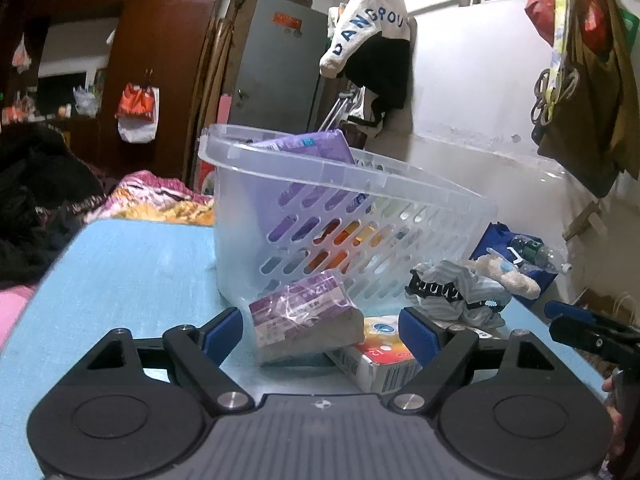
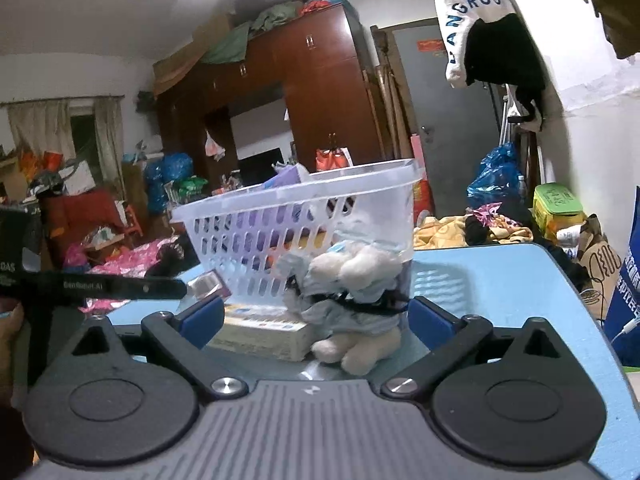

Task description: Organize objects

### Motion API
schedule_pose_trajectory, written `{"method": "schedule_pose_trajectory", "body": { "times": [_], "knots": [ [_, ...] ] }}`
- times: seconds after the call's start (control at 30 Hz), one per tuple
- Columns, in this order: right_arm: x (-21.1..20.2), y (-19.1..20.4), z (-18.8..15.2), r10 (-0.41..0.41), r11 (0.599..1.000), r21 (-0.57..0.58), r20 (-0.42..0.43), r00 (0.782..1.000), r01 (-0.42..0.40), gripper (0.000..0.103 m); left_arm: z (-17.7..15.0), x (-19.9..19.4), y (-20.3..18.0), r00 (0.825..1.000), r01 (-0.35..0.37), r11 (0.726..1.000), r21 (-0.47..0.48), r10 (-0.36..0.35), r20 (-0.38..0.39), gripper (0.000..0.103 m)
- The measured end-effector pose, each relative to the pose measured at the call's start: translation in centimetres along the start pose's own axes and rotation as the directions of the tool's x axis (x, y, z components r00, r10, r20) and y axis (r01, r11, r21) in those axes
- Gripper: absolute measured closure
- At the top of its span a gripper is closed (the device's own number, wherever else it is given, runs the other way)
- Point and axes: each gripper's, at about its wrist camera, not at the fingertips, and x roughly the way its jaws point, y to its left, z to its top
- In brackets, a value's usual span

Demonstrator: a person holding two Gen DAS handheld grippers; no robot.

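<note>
Pick-up step in hand. Left gripper [image 1: 321, 330] wide open, straddling purple wrapped pack [image 1: 304, 316] on blue table [image 1: 120, 264], just beside slotted basket [image 1: 340, 216]. Right gripper [image 2: 316, 320] wide open, facing plush toy [image 2: 356, 300]. Next: close on pack, lift over rim.

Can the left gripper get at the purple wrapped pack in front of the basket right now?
Probably yes. The left gripper is open, and the purple wrapped pack sits between its fingers with nothing in front, leaning on the orange-and-white box beside the basket.

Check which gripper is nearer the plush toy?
Right. The right gripper is open with the plush toy between its fingers; the left gripper sits beside it, around the purple pack.
</note>
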Motion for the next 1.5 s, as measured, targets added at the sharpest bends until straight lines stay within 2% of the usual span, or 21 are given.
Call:
{"method": "schedule_pose_trajectory", "body": {
  "times": [0.23, 0.43, 0.5, 0.7, 0.93, 1.07, 1.17, 1.43, 1.47, 1.5],
  "knots": [
    [-0.4, -1.7, 0.2, -0.039, 0.998, 0.045, 0.005, 0.999, 0.039, 0.005, -0.1, -0.1, 0.2, 1.0, -0.001, 1.0, -0.009, 0.002, 0.007, 0.015],
    [-0.4, -2.6, 0.3, -0.051, 0.997, 0.063, -0.003, 0.999, 0.051, 0.015, -0.3, -0.6, 0.0, 1.0, 0.004, 1.0, -0.009, -0.004, 0.022, 0.015],
    [-0.3, -2.7, 0.2, -0.047, 0.997, 0.064, -0.006, 0.999, 0.048, 0.021, -0.3, -1.0, -0.8, 0.999, 0.014, 1.0, 0.012, -0.014, 0.034, 0.015],
    [-0.4, -2.4, 0.2, -0.043, 0.998, 0.042, -0.006, 0.999, 0.044, 0.027, 0.4, -0.6, -3.2, 0.998, 0.048, 0.998, 0.049, -0.05, 0.04, 0.015],
    [1.6, -1.5, 0.1, -0.055, 0.998, -0.018, -0.088, 0.995, 0.054, 0.031, 1.9, 2.2, -6.7, 0.997, 0.077, 0.988, 0.136, -0.077, -0.006, 0.017],
    [2.9, -1.1, 0.6, -0.058, 0.997, -0.061, -0.153, 0.986, 0.049, 0.034, 2.7, 4.7, -8.4, 0.994, 0.096, 0.979, 0.178, -0.086, -0.061, 0.029],
    [4.0, -1.2, 0.6, -0.065, 0.997, -0.059, -0.203, 0.977, 0.054, 0.034, 2.9, 6.2, -9.0, 0.991, 0.106, 0.978, 0.181, -0.09, -0.096, 0.029],
    [5.7, -2.9, 1.0, -0.063, 0.998, 0.004, -0.251, 0.966, 0.066, 0.033, 3.5, 8.7, -8.7, 0.985, 0.122, 0.986, 0.117, -0.106, -0.134, 0.029],
    [5.9, -3.0, 1.0, -0.056, 0.998, 0.013, -0.257, 0.965, 0.062, 0.033, 3.4, 8.9, -8.7, 0.983, 0.133, 0.985, 0.114, -0.116, -0.141, 0.032],
    [6.1, -3.3, 1.1, -0.046, 0.998, 0.023, -0.261, 0.964, 0.054, 0.034, 3.3, 8.9, -8.6, 0.981, 0.146, 0.983, 0.112, -0.129, -0.145, 0.041]
  ]
}}
